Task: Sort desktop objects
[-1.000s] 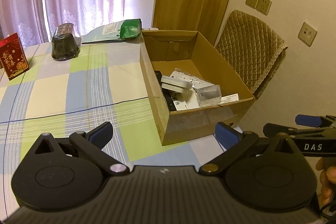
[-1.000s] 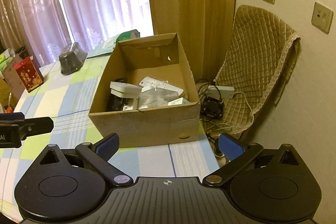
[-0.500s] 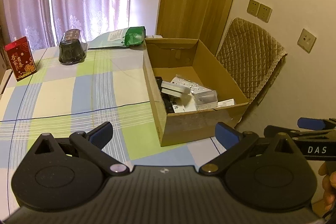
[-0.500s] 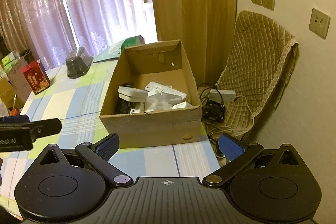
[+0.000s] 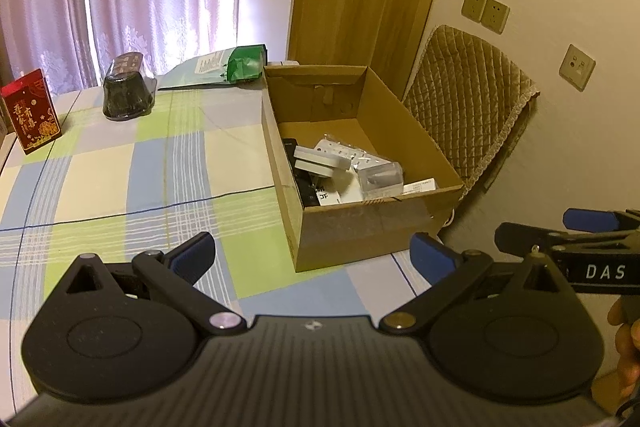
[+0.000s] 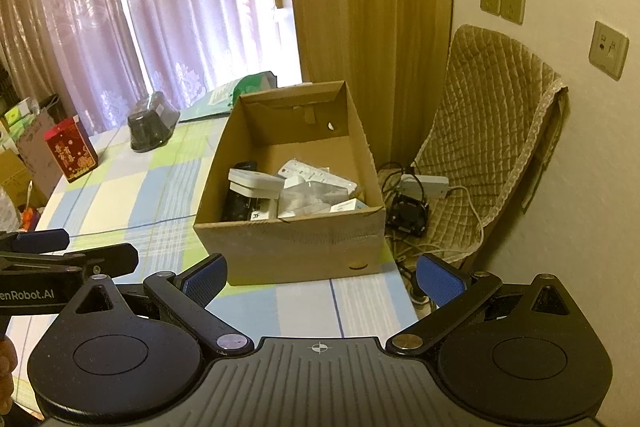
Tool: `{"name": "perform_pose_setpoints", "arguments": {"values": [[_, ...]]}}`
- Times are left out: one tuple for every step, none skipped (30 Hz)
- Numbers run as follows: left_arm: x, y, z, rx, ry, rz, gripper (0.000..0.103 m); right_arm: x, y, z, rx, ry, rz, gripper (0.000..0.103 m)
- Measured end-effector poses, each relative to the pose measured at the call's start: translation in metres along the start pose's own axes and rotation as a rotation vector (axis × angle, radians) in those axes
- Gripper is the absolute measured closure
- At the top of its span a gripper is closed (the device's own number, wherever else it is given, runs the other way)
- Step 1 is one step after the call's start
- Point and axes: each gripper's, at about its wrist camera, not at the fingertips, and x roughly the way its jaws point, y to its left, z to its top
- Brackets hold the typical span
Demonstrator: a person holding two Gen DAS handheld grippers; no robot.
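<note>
Two claws hang wide and empty above the near edge of the tabletop [image 5: 120, 163]: the left claw [image 5: 312, 255] and the right claw [image 6: 322, 275]. Small things already sit in the box [image 6: 288, 247] (white boxes, a remote). It looks like a pause between picks. Next, reach far for the red box [image 5: 30, 115] or the dark tub [image 5: 126, 95].

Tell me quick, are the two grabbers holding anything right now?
Left gripper: open, blue-padded fingers spread wide, holding nothing.
Right gripper: open, holding nothing.
</note>
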Motion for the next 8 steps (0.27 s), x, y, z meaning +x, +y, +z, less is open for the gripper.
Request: {"name": "perform_pose_setpoints", "arguments": {"values": [[0.0008,0.0002,-0.0006,0.000,0.002,-0.002,0.001,0.0004,-0.0001,-0.0004,0.001,0.002,-0.001,0.000],[0.0013,0.0005,-0.0012,0.000,0.003,-0.003,0.001,0.0010,-0.0003,-0.0007,0.001,0.004,-0.002,0.000],[0.0020,0.0008,-0.0016,0.000,0.005,-0.004,0.001,0.0016,-0.0004,-0.0009,0.002,0.006,-0.003,0.000],[0.0027,0.0013,-0.0017,-0.001,0.006,-0.006,0.001,0.0021,-0.0002,-0.0012,0.002,0.007,-0.004,0.000],[0.0035,0.0019,-0.0018,-0.002,0.008,-0.008,0.001,0.0027,-0.0004,-0.0014,0.003,0.009,-0.005,0.000],[0.0041,0.0027,-0.0021,-0.004,0.010,-0.009,0.001,0.0033,-0.0006,-0.0015,0.004,0.010,-0.006,0.000],[0.0045,0.0036,-0.0028,-0.008,0.011,-0.009,0.001,0.0038,-0.0006,-0.0019,0.004,0.012,-0.007,0.000],[0.0049,0.0046,-0.0034,-0.012,0.011,-0.008,0.001,0.0044,-0.0006,-0.0023,0.005,0.014,-0.008,0.000]]}}
